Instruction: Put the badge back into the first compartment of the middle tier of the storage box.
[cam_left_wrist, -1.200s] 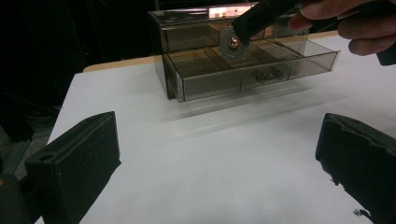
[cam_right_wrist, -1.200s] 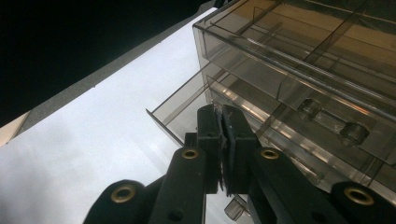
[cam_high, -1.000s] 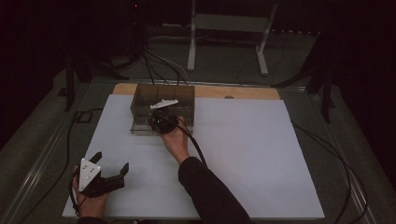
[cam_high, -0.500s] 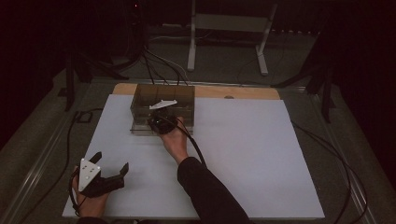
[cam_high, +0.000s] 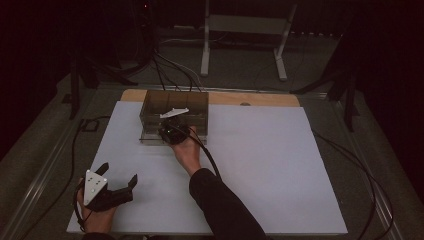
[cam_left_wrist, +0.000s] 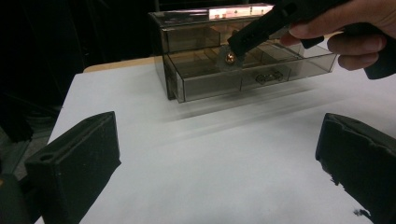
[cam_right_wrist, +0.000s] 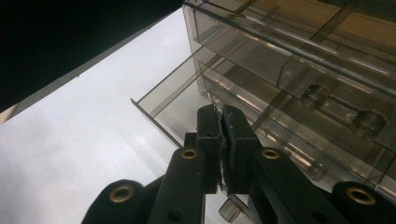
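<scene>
The smoky transparent plastic drawer cabinet (cam_high: 174, 116) stands at the far left-centre of the white table sheet (cam_high: 260, 165), with its lower drawer (cam_left_wrist: 252, 70) pulled out toward the person. The right gripper (cam_right_wrist: 222, 140) is at that drawer, jaws pressed together on the drawer's thin clear front wall. The left gripper (cam_high: 119, 179) rests near the sheet's near left corner, well apart from the cabinet, jaws spread wide with nothing between them.

Table (cam_high: 270, 165) w/ white top sheet; bare wood strip along far edge. Clear smoky plastic drawer unit (cam_high: 174, 116) stands directly on sheet, far-left of centre, bottom drawer pulled out toward the person. Rest of sheet bare.
</scene>
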